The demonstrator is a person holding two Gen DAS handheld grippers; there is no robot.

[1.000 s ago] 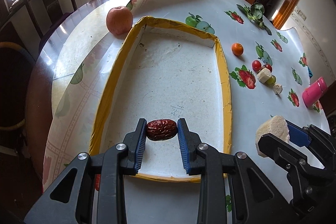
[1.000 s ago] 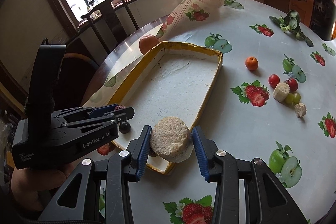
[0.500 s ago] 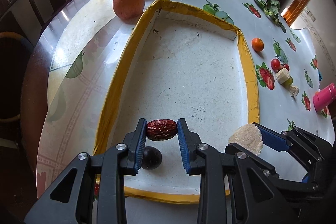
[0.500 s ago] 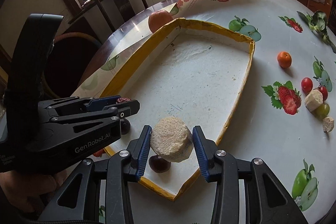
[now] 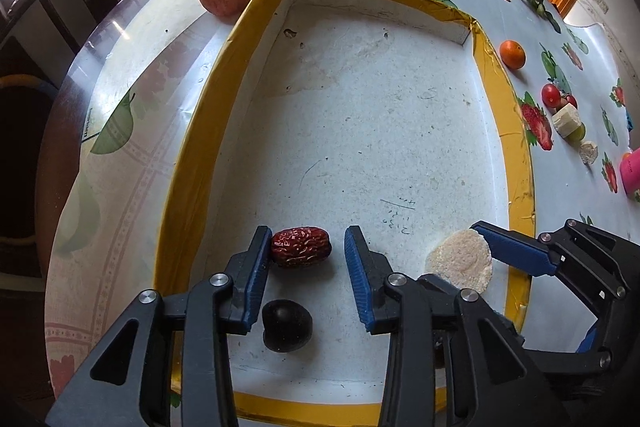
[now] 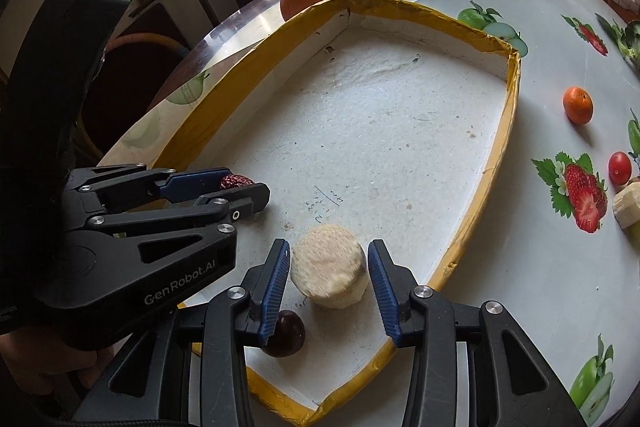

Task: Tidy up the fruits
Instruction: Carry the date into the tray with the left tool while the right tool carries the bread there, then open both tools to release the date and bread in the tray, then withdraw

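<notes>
Now red date (image 5: 301, 247) on tray floor (image 5: 360, 115), touching perhaps only left pad of left hand-held gripper (image 5: 306, 251).

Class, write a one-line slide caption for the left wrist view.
Left gripper releases a red date into the yellow-rimmed tray beside a dark plum.

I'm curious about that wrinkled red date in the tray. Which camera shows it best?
The left wrist view: the red date lies whole and unblocked on the tray floor, between the left claw's blue fingers. The right wrist view shows only a sliver of it, behind that claw.
</notes>
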